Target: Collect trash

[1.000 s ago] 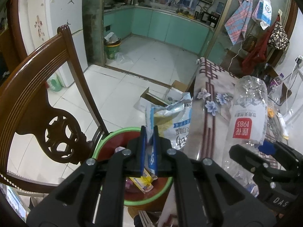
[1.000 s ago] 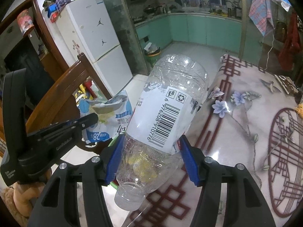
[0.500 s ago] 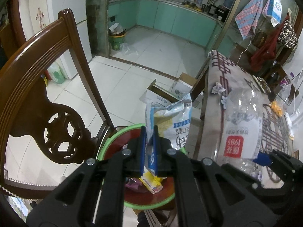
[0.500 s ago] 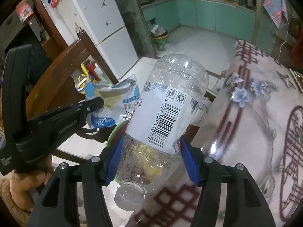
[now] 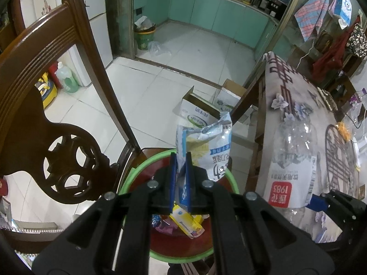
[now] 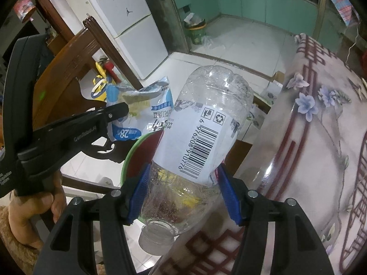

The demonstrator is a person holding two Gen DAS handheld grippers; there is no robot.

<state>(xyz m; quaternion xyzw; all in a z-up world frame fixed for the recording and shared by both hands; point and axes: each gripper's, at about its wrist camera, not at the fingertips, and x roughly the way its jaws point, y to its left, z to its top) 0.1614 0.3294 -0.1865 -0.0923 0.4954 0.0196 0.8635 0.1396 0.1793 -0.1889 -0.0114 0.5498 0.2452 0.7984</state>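
- Both grippers point steeply down over a green-rimmed red bin. The left gripper has its blue pads pinched tight on the lower edge of a crumpled white-and-blue snack bag; the right gripper has its jaws part-way apart, clamped on the shoulder of a clear plastic bottle.
- Wooden chair, dark and carved: its back fills the left of the left wrist view, just beside the bin.
- Table with a floral, red-patterned cover: on the right, its edge near the bin.
- Bin: below the left gripper, between chair and table, with a yellow wrapper and other scraps inside.
- Bottle: held cap end down and base up, white barcode label toward the right wrist camera, beside the table edge and partly over the bin rim.
- Snack bag: standing up from the pads, above the bin opening.
- A hand grips the left gripper's handle.
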